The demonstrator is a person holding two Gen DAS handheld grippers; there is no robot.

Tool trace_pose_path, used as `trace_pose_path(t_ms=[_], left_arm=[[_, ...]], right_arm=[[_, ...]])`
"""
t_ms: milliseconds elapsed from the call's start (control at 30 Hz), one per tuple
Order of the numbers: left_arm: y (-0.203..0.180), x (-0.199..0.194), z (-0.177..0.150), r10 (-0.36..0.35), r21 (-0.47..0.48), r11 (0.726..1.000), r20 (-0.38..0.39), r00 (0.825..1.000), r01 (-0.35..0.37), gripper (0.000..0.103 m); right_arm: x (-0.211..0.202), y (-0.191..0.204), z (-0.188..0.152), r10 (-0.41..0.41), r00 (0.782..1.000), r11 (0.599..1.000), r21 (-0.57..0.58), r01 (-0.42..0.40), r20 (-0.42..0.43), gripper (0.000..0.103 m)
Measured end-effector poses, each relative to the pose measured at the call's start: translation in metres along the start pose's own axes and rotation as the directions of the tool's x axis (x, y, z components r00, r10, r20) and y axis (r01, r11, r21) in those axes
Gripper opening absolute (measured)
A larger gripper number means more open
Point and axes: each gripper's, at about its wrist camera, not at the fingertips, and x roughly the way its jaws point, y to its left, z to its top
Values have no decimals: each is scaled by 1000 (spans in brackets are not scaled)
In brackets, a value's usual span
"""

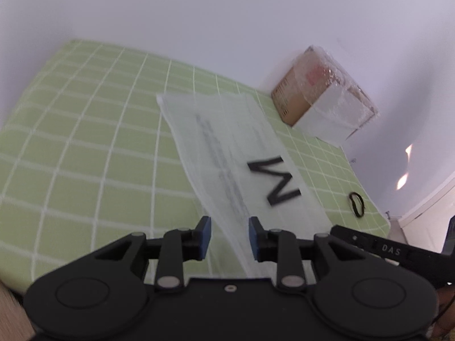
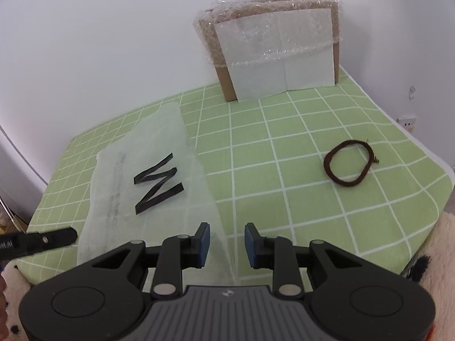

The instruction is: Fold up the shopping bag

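Note:
A white, thin shopping bag (image 1: 227, 147) with a black "M" printed on it lies flat as a long folded strip on the green checked cloth (image 1: 85, 142). Its near end runs between and under the blue pads of my left gripper (image 1: 229, 237), whose jaws stand apart without pressing on it. In the right wrist view the bag (image 2: 159, 176) lies to the left, and its right edge passes between the pads of my right gripper (image 2: 227, 244), which is open too. Each gripper shows at the edge of the other's view: the right gripper (image 1: 384, 248), the left gripper (image 2: 42, 240).
A cardboard box (image 2: 273, 45) wrapped in bubble film stands against the white wall at the back. A dark hair tie (image 2: 347, 183) lies on the cloth (image 2: 284, 156) to the right of the bag. Fluffy white fabric (image 2: 438, 241) borders the table's near right corner.

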Motion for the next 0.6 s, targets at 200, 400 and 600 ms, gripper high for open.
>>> trace_pose_path(t_ms=[200,400,600], left_arm=[[10,6,-1,-48,-76,996,-7,999,47,28],[14,6,1,-81,-111,991,6,997,82,16],[18,4,5,-72,-140,987,40,997,77,4]], right_arm=[[-5,3,-8,15,1000,1000,-4,-15,-19,29],[-8,8,-10,35,999,999,-34,-36,-19,27],[-7,12,-12,53,998,998,-36,-54,-31,24]])
